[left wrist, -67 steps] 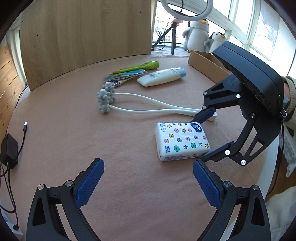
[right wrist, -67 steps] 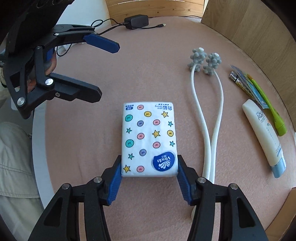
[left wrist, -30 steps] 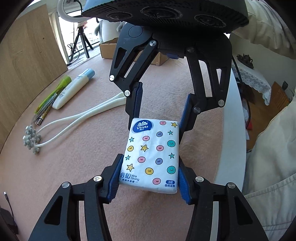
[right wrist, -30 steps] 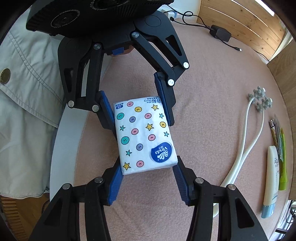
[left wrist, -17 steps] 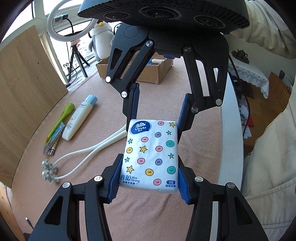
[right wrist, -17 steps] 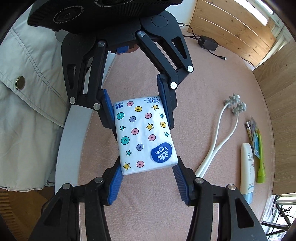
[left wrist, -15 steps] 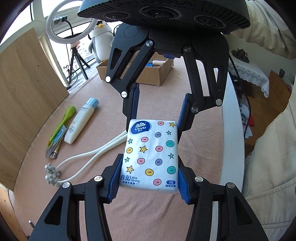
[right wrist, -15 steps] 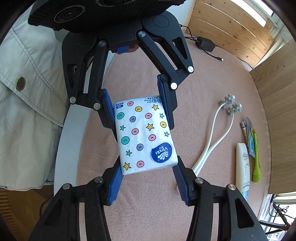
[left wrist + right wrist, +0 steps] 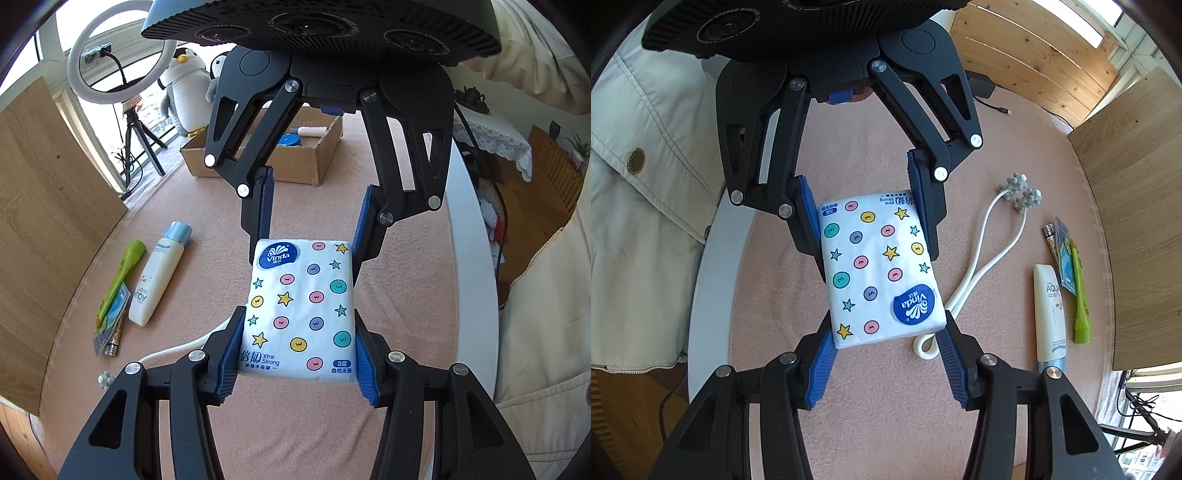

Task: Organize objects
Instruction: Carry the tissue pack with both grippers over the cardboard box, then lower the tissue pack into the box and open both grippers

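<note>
White plastic printed with dots and stars wraps the tissue pack [image 9: 301, 308], held above the pink table cloth [image 9: 402, 266] with its long axis running from the left gripper [image 9: 295, 354] to the right gripper [image 9: 886, 354], each clamping one end, the cardboard box [image 9: 291, 162] lying beyond.

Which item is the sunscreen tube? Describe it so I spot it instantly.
Start at the wooden panel along the table's edge. Beside it lie a green tube and a foil packet; the sunscreen tube is next inward, the only white one, with a pale blue cap.
</note>
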A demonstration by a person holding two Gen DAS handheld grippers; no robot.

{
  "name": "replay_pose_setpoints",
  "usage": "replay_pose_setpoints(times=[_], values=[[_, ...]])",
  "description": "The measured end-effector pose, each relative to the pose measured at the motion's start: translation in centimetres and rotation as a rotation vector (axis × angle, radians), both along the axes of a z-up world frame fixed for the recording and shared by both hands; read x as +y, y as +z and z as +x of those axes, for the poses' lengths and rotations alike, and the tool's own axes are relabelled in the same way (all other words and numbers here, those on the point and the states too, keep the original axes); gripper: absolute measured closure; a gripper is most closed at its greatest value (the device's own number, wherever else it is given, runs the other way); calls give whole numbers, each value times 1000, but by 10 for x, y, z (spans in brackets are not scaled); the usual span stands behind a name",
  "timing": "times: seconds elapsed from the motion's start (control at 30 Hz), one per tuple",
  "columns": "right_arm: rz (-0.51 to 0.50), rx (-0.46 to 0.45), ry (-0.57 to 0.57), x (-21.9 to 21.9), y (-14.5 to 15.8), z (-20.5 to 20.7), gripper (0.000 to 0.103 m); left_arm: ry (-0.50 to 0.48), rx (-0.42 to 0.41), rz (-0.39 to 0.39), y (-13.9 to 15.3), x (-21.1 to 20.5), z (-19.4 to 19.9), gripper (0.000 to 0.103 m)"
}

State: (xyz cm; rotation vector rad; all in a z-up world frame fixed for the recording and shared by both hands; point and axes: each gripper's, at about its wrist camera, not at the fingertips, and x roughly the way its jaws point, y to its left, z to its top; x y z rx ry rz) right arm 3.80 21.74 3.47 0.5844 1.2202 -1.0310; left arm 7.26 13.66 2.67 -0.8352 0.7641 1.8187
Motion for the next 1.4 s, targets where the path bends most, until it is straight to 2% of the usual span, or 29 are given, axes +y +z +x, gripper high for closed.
replay_pose_setpoints(times=[0.43,0.67,0.97,1.13,1.4], values=[[-25,36,-123,70,18,-37,55,-125,41,-13,19,98,-22,48],[-29,80,-211,111,31,-67,55,-202,66,-18,32,164,-44,48],[-17,108,-327,174,37,-104,55,-275,63,-25,32,250,-75,48],[-6,114,-369,197,36,-120,55,-295,65,-31,29,283,-85,48],[-3,127,-414,218,36,-143,55,-323,72,-40,26,315,-106,48]])
